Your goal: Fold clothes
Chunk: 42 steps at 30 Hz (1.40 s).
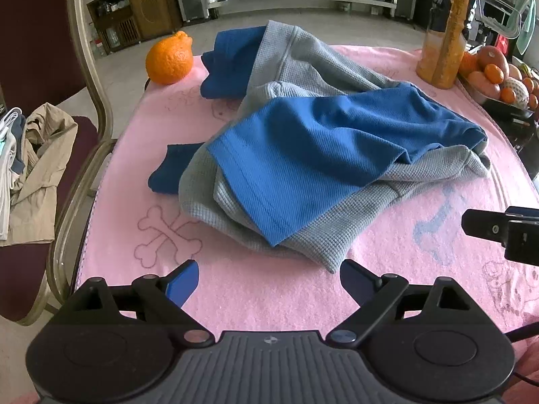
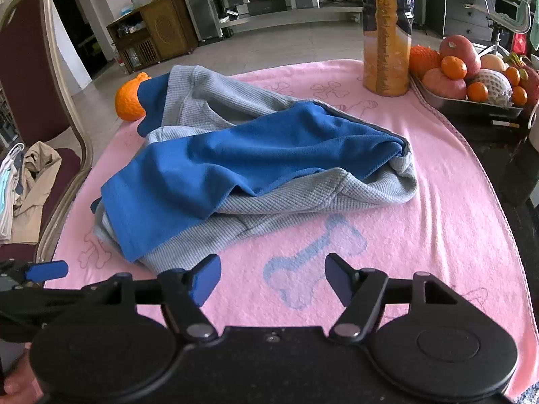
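- While the blue and grey garment [image 1: 303, 155] lies crumpled straight ahead of both sets of jaws, its nearest grey waffle hem sits just beyond the fingertips on the pink towel [image 1: 256, 289], so the step in hand is, I judge, a first grasp to spread it flat.
- The left gripper [image 1: 267, 281] stands with jaws wide and nothing between them; the blue panel's hemmed corner [image 1: 274, 240] lies just ahead of its gap.
- The right gripper [image 2: 273, 277] is likewise spread wide and empty, the grey edge ahead and to the left of its jaws.
- Doing it well probably means pinching one layer only at two separated hem corners, then pulling apart.
- Beyond the jaws, an orange [image 1: 168, 59] sits far left; a tall juice bottle [image 2: 385, 30] and fruit tray [image 2: 471, 104] stand far right, so sweep the cloth low and avoid them.
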{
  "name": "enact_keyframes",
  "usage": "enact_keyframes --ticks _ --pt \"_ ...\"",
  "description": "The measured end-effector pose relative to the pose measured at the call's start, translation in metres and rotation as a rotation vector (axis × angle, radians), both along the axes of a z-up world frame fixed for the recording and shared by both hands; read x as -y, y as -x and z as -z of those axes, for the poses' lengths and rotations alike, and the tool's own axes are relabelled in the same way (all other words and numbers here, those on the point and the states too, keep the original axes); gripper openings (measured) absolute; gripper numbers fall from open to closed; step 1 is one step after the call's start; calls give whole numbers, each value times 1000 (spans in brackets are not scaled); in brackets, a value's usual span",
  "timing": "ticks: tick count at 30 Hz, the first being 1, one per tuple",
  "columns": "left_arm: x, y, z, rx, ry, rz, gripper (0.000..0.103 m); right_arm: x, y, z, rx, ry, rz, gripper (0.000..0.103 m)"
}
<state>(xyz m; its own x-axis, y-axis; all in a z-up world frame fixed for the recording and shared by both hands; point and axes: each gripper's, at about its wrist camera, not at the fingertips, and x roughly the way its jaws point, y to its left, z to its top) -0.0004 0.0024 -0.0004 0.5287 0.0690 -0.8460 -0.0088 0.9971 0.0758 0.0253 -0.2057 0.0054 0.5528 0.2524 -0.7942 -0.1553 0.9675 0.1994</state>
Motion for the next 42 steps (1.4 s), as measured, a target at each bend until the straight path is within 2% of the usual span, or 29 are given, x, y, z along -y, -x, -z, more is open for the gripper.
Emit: enact_keyframes --ticks 7,42 --pt "-2 -1 2 -6 7 2 91 2 0 1 -4 -23 -2 69" --pt "-2 -1 3 -6 8 -4 91 0 -1 3 -18 -6 1 71"
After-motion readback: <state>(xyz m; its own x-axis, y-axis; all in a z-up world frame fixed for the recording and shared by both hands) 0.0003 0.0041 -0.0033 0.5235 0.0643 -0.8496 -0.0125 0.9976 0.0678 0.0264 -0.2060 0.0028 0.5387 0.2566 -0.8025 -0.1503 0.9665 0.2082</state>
